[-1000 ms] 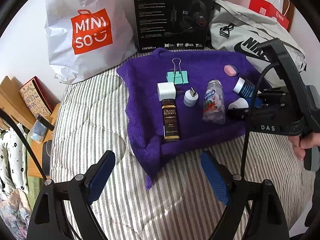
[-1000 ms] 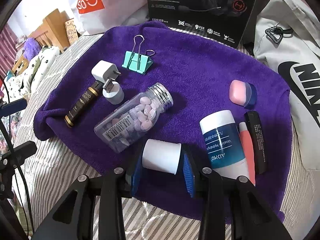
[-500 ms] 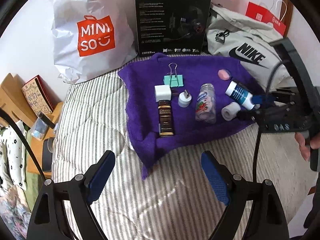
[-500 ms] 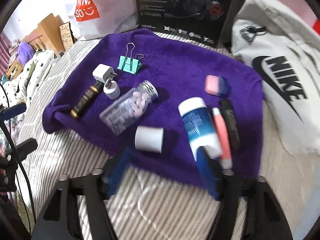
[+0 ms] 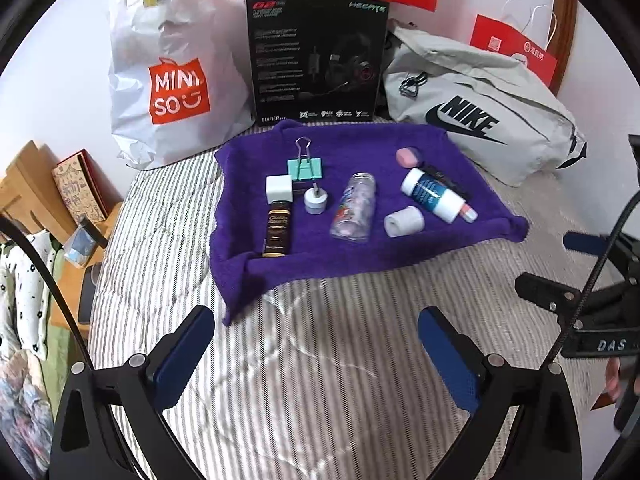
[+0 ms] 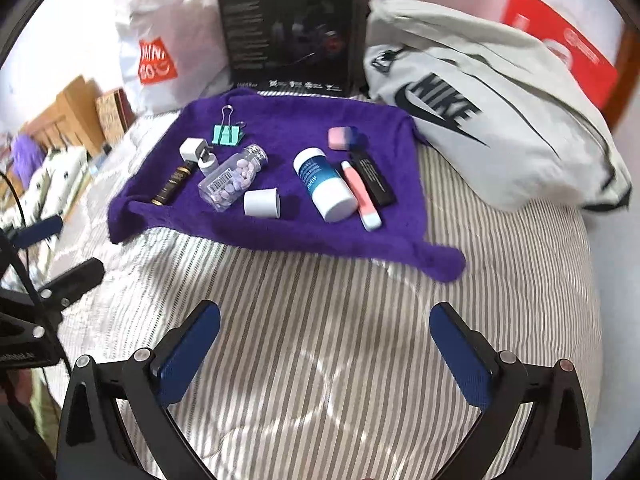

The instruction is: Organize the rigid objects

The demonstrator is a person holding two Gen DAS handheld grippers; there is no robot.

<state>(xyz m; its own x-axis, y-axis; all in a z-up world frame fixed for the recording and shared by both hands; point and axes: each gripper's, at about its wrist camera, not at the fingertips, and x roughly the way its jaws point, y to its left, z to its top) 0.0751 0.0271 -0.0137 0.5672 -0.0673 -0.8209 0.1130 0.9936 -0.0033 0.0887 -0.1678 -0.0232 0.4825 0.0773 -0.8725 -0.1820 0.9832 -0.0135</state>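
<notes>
- Lying across the far half of the striped bed (image 6: 340, 320) is a purple towel (image 6: 288, 120), and all the small rigid things sit on it.
- Toward the towel's left edge, a white charger plug (image 5: 279, 188) touches the top of a dark brown bottle (image 5: 277, 229) that lies pointing at the near edge.
- A teal binder clip (image 5: 305, 166) lies just behind the plug, nearer the bed's far edge; a small white round adapter (image 5: 315, 200) stands just right of the plug.
- A clear pill bottle (image 6: 234, 178) lies on its side near the towel's middle, filled with pale purple tablets.
- A small white cup (image 6: 262, 202) lies tipped over by the towel's near edge, just right of the pill bottle and apart from it.
- A blue-and-white tube (image 6: 324, 184) lies right of the cup, with a pink-and-white stick (image 6: 360, 194) and a black stick (image 6: 374, 178) side by side along its right.
- A pink-and-blue eraser (image 6: 342, 137) sits behind these, toward the towel's far right corner.
- The left gripper (image 5: 316, 356) is spread wide and empty over bare bedding near the bed's near edge, well short of the towel.
- The right gripper (image 6: 326, 354) is likewise spread wide, holding nothing, above the stripes in front of the towel's near edge.
- Along the bed's far edge stand a white Miniso bag (image 5: 172, 80), a black headset box (image 5: 316, 60) and a grey Nike bag (image 5: 480, 120).
</notes>
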